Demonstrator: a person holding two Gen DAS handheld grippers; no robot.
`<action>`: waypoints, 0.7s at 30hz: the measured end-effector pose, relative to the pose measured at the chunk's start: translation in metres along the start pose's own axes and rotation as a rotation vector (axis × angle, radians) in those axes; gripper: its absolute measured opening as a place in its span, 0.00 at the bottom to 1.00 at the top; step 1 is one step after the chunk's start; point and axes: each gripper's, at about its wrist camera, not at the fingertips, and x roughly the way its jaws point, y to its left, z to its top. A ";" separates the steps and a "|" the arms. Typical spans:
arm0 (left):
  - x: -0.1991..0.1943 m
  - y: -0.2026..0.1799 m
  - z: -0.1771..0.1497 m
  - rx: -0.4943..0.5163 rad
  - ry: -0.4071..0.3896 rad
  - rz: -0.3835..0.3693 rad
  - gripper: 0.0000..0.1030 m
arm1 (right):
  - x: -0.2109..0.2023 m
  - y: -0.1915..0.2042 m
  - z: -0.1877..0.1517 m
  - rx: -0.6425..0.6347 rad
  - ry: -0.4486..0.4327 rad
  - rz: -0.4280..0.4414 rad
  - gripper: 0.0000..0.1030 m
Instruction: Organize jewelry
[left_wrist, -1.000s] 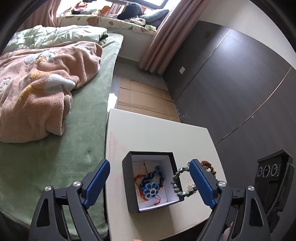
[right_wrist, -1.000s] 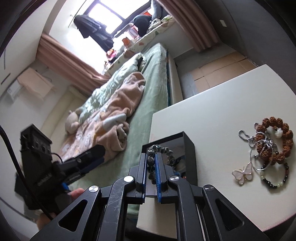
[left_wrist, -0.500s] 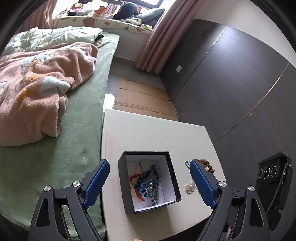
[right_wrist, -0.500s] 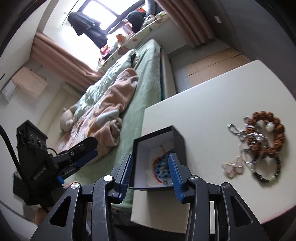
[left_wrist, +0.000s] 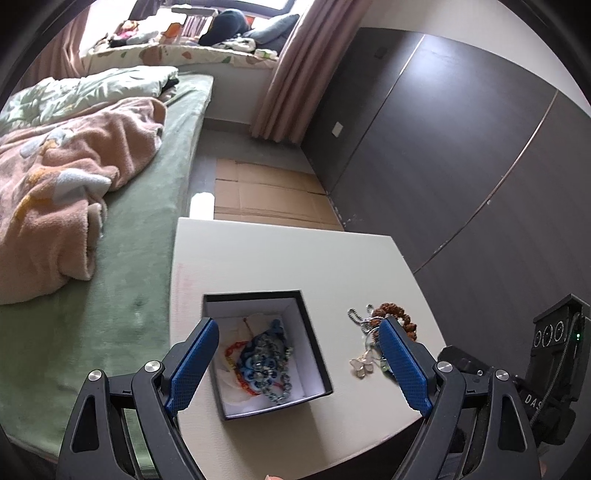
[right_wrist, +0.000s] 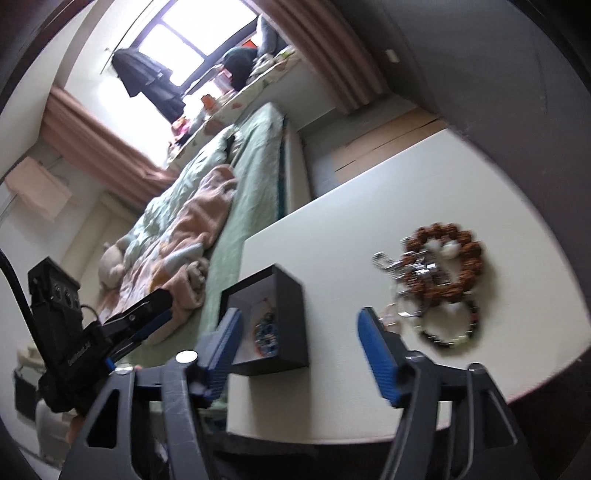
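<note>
Bed runs along the table's left edge, green sheet, a rumpled pink fleece blanket on it. Dark panelled wall to the right; flattened cardboard on the floor past the table's far end. Curtains and a cluttered window ledge beyond.

Table: pale, matte, rectangular, mostly bare. Black square box sits on it, open, white inside, sharp-cornered. In the box: a blue bead cluster with a grey bead string and a red-orange cord, heaped together.

Right of the box, apart from it, a loose pile on the tabletop: a ring of knobbly brown beads, a silver ball chain, a pale butterfly charm, a dark bead bracelet, all overlapping.

Left gripper: blue ribbed pads spread wide, empty, hanging above the box, the right pad partly covering the pile.

Right gripper: jaws opening, nothing between the pads, above the table's near edge beside the box. View blurred.
</note>
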 end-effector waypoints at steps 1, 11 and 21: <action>0.001 -0.004 0.000 0.004 -0.006 -0.003 0.86 | -0.003 -0.005 0.001 0.012 -0.003 -0.010 0.69; 0.023 -0.046 -0.009 0.073 0.029 -0.059 1.00 | -0.028 -0.052 0.004 0.115 -0.035 -0.084 0.96; 0.044 -0.077 -0.019 0.126 0.067 -0.093 1.00 | -0.049 -0.084 0.007 0.163 -0.091 -0.115 1.00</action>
